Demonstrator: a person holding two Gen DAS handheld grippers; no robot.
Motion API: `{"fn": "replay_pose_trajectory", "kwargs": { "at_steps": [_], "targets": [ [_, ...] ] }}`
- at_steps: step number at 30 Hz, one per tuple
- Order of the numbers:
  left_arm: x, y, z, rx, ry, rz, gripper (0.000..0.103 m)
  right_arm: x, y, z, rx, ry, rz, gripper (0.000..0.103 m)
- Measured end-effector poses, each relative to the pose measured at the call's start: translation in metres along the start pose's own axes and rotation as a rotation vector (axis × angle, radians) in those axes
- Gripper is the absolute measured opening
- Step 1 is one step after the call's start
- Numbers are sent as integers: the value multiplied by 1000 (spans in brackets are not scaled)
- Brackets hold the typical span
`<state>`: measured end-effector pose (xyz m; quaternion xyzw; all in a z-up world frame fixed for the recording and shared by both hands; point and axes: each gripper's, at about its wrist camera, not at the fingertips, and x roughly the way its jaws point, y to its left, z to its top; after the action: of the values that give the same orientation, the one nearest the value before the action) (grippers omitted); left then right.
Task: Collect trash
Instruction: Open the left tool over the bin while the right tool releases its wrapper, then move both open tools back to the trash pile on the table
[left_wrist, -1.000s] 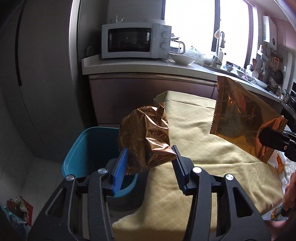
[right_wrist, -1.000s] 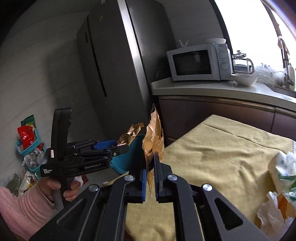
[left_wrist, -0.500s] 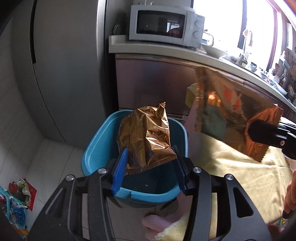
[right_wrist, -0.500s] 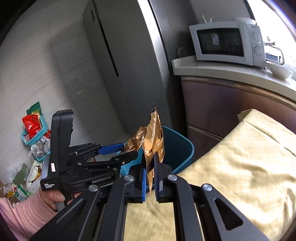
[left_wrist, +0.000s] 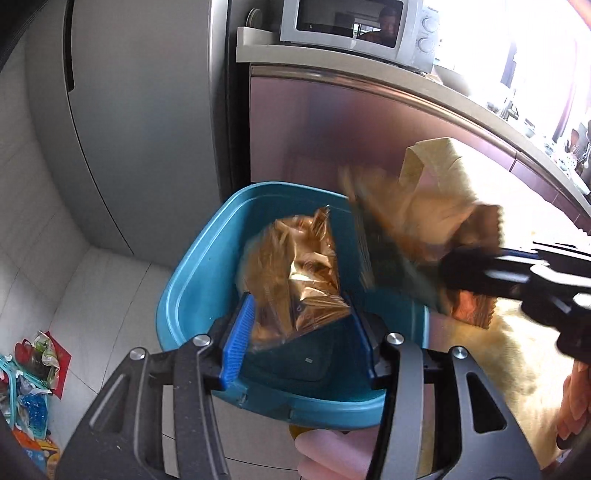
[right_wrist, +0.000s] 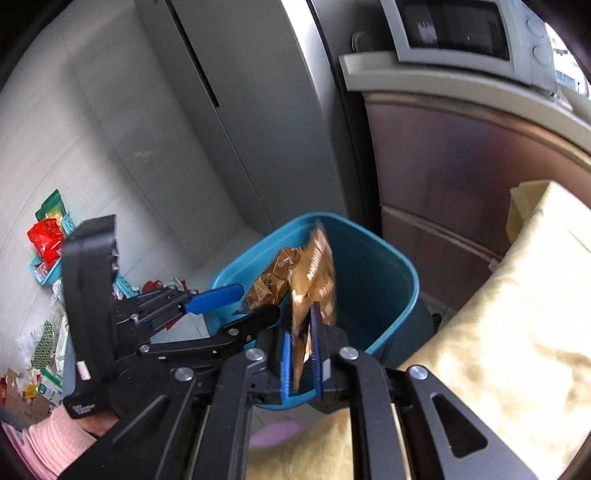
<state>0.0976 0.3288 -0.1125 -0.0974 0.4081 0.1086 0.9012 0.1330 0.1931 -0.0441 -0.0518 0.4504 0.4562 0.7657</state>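
Fingers first: our left gripper has its blue pads spread, with the crumpled gold wrapper sitting loosely between them; contact on the right pad is unclear, so we cannot tell if it is truly clamped. Our right gripper pinches the flat gold wrapper tight between its blue pads, the wrapper standing upright.

Landmark is the blue bin. Beyond the bin stands the grey fridge. Right of the bin is the table under a yellow cloth, its edge just beside the bin rim. Above and behind the bin, a brown cabinet carries the microwave. Both wrappers hang over the bin opening, the crumpled one near the middle, the flat one blurred at the table-side rim. Left of the bin, on the floor, lies scattered packaging near a teal basket.
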Motion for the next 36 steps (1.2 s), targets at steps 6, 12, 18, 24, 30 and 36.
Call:
{"fn": "replay_pose_trajectory", "kwargs": {
  "at_steps": [6,12,18,24,30,36],
  "targets": [
    [7,1,-2,-9,11,13,55,6,-4,1,24,2,2,25],
    [-10,1,-8,-29,-34,9,59,-19,-4,-13,38,-51,9,26],
    [-54,-20,-7,21,-160,-35,69,-72,-13,-35,22,-142,3,33],
    [-98,-65,-10,112,-265,-160,76,-141,-25,-68,17,-257,-55,42],
    [-121,-134,-21,243,-268,-328,80,-205,-47,-105,57,-350,-150,46],
    [-123,-215,-44,366,-207,-482,81,-259,-72,-155,151,-404,-275,47]
  ]
}}
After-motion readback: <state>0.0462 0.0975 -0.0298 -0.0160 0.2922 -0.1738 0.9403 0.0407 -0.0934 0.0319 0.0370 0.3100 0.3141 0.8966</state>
